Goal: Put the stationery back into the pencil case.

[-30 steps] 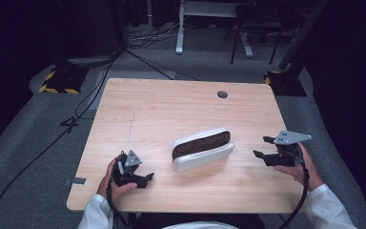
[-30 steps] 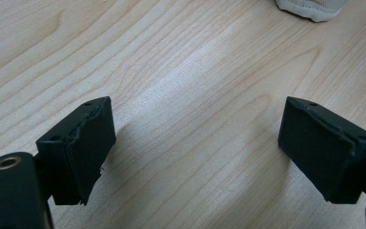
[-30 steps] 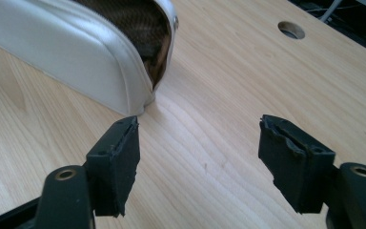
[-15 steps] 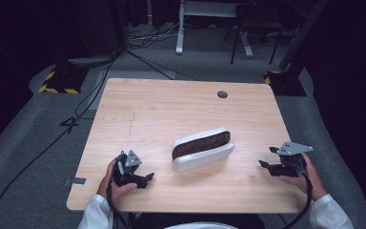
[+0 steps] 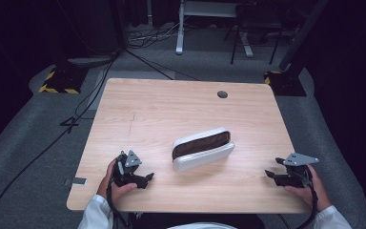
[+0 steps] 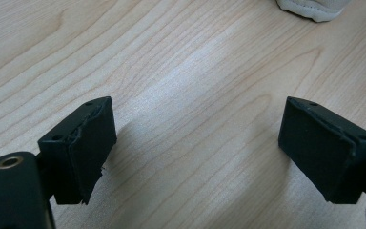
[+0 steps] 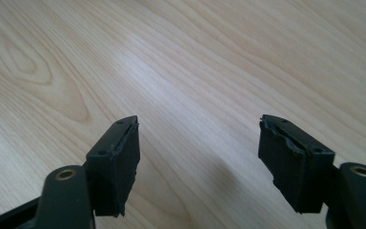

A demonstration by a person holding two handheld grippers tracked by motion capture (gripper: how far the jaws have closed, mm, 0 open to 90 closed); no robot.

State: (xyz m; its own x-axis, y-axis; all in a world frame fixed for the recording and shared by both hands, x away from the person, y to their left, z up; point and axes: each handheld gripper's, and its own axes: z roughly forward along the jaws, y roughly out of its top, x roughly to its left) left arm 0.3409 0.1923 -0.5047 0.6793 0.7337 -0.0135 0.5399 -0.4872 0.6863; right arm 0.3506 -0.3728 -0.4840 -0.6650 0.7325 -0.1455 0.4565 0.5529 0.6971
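Observation:
A white pouch (image 5: 203, 149) with a dark brown open top lies slanted in the middle of the wooden table (image 5: 171, 109). My left gripper (image 5: 145, 179) rests near the front left edge, held in a hand, open, with nothing between its pads (image 6: 83, 143). A corner of the pouch (image 6: 310, 9) peeks in at the top of the left gripper view. My right gripper (image 5: 271, 175) sits low at the front right, well apart from the pouch, open over bare wood (image 7: 195, 95).
A round cable hole (image 5: 222, 94) is in the tabletop near its far edge. Beyond the table are grey carpet, cables (image 5: 81, 109), a yellow-and-black striped base (image 5: 57, 78) at the left and a white desk frame (image 5: 181, 28).
The right gripper has come down and back toward the table's front right corner. The left gripper and the pouch have stayed where they were.

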